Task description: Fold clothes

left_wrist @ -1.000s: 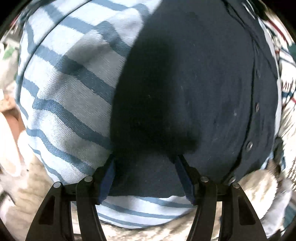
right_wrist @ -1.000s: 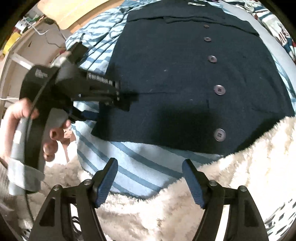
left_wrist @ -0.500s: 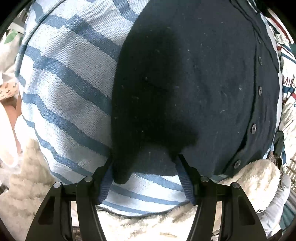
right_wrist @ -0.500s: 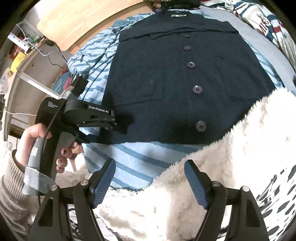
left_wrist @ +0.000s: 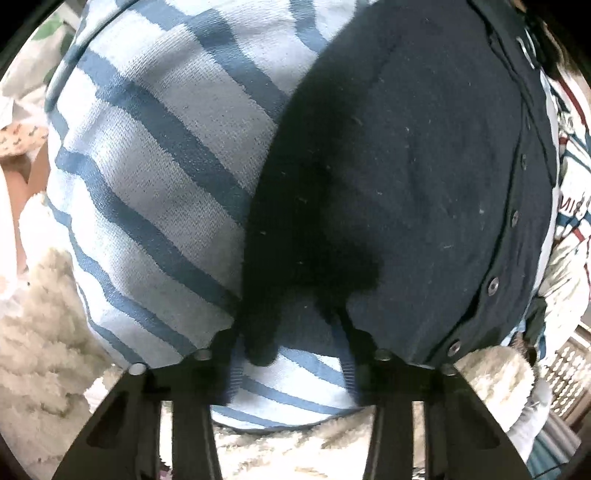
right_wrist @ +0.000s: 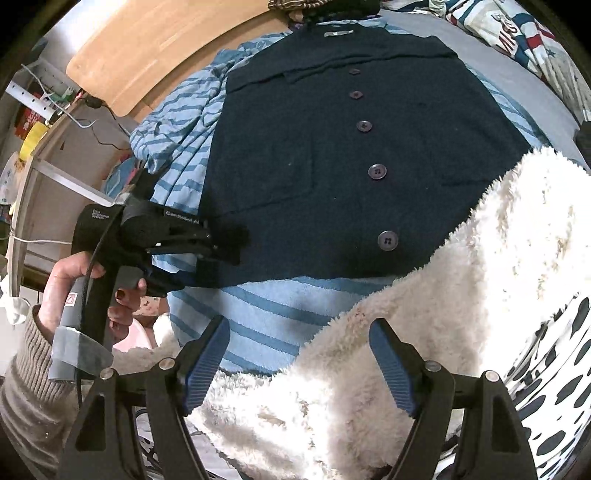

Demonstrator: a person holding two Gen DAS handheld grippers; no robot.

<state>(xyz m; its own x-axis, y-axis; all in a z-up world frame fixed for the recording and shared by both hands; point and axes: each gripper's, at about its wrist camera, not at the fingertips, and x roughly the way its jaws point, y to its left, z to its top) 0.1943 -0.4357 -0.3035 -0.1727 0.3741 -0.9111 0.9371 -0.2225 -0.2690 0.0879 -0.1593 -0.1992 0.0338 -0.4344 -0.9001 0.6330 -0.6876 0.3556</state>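
Observation:
A dark navy buttoned cardigan (right_wrist: 332,155) lies spread flat, buttons up, on a blue striped blanket (right_wrist: 258,314). In the left wrist view the cardigan (left_wrist: 406,166) fills the right half and the striped blanket (left_wrist: 155,155) the left. My left gripper (left_wrist: 291,354) is open, its fingers astride the cardigan's bottom left corner, which lies between them. It also shows in the right wrist view (right_wrist: 221,240) at that corner. My right gripper (right_wrist: 299,354) is open and empty, held above a white fleece (right_wrist: 424,314), back from the cardigan's hem.
The white fleece covers the near right and overlaps the cardigan's lower right. A spotted fabric (right_wrist: 554,369) lies at the far right. A wooden board (right_wrist: 155,48) and a shelf with cables (right_wrist: 48,110) stand at the back left. Printed bedding (right_wrist: 517,33) lies at the back right.
My right gripper has pulled back and up, so more of the cardigan and fleece shows. My left gripper stays at the cardigan's corner, its fingers a little closer together.

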